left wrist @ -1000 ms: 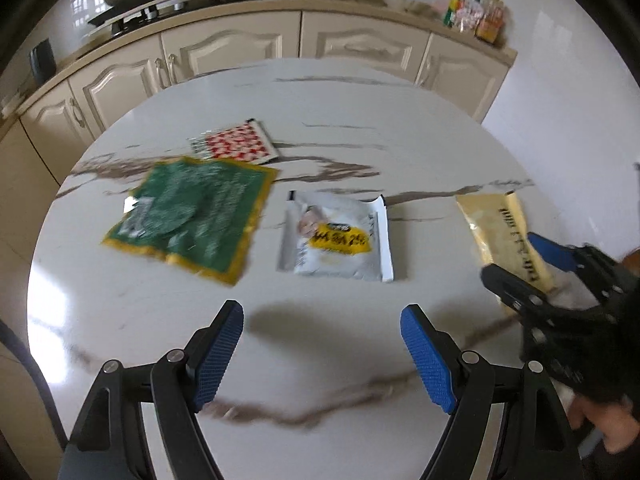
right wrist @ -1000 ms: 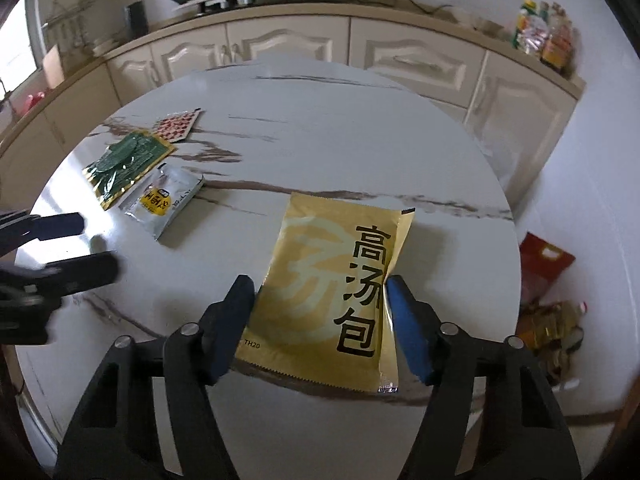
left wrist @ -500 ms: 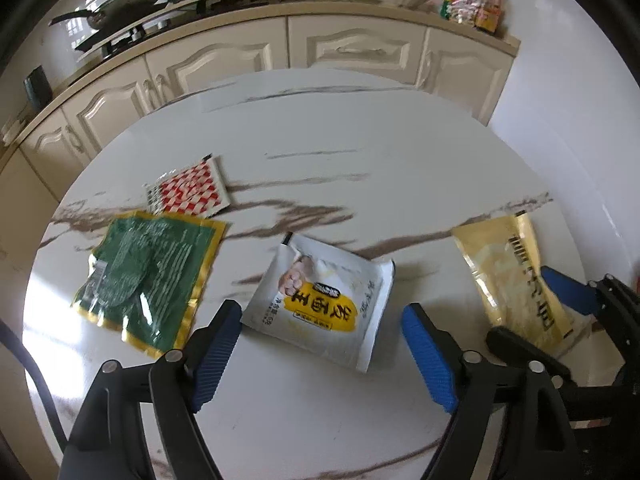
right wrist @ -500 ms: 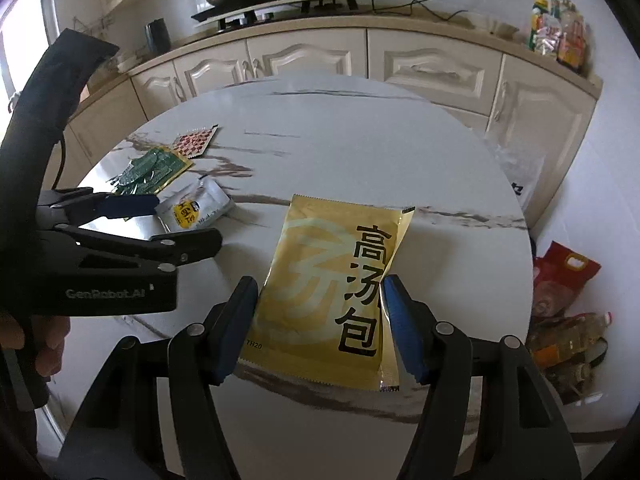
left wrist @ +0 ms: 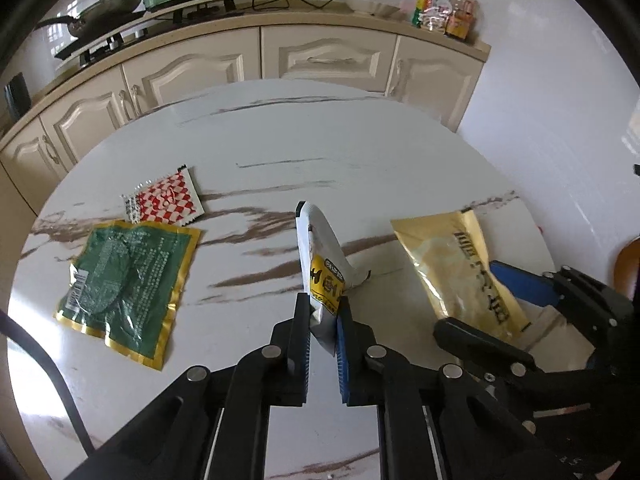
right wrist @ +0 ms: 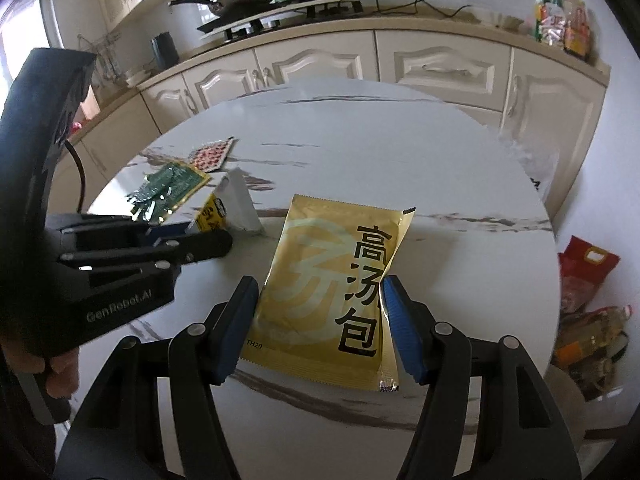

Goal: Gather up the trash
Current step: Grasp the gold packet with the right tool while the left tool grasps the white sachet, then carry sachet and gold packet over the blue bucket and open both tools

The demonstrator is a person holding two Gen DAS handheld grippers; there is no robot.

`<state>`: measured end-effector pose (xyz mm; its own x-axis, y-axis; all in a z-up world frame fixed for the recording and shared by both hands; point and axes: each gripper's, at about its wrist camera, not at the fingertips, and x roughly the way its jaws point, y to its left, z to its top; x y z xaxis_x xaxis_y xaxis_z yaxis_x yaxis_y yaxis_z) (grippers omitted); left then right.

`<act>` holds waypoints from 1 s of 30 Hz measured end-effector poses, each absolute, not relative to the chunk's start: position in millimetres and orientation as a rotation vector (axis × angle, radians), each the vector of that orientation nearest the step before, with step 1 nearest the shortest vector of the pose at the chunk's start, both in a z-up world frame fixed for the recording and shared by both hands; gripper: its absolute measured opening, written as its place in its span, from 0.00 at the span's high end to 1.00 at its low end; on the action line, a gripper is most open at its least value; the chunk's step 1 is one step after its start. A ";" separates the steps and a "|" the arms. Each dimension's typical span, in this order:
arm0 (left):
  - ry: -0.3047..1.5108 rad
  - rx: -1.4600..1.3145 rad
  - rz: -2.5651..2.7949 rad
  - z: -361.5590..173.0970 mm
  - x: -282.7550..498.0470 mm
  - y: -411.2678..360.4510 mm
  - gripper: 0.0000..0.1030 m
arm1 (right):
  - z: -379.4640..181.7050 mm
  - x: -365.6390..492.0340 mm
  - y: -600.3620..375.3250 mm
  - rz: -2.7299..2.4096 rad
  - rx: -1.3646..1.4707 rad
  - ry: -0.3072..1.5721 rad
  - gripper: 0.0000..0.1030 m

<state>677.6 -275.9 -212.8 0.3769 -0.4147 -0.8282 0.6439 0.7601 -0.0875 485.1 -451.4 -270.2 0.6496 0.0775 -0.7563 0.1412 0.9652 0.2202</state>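
My left gripper [left wrist: 323, 320] is shut on a white sachet with a yellow label [left wrist: 320, 256], which stands on edge on the marble table [left wrist: 304, 144]; it also shows in the right wrist view [right wrist: 234, 204]. My right gripper [right wrist: 320, 320] is open, its fingers on either side of a gold packet [right wrist: 332, 276] that lies flat; the packet also shows in the left wrist view [left wrist: 456, 268]. A green and gold wrapper [left wrist: 128, 284] and a red checked sachet [left wrist: 164, 200] lie at the left.
The round table's edge is close on the right. Cream cabinets [left wrist: 320, 56] with a stove, pan and green cooker stand behind. Bags [right wrist: 588, 304] lie on the floor at the right. The left gripper's body [right wrist: 100, 264] is at the left.
My left gripper has closed on the white sachet and tipped it up on edge. My right gripper stays open around the gold packet.
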 end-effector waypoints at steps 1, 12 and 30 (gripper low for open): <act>0.966 0.258 -0.689 -211.8 676.0 -273.3 0.94 | -270.0 485.5 -449.9 -0.036 0.277 0.865 0.41; 0.877 0.133 -0.698 -166.1 655.3 -207.0 0.94 | -253.0 485.8 -428.8 0.035 0.350 0.817 0.41; 0.807 -0.105 -0.273 -147.9 645.4 139.2 0.94 | -183.5 567.0 -145.4 0.439 0.185 0.757 0.41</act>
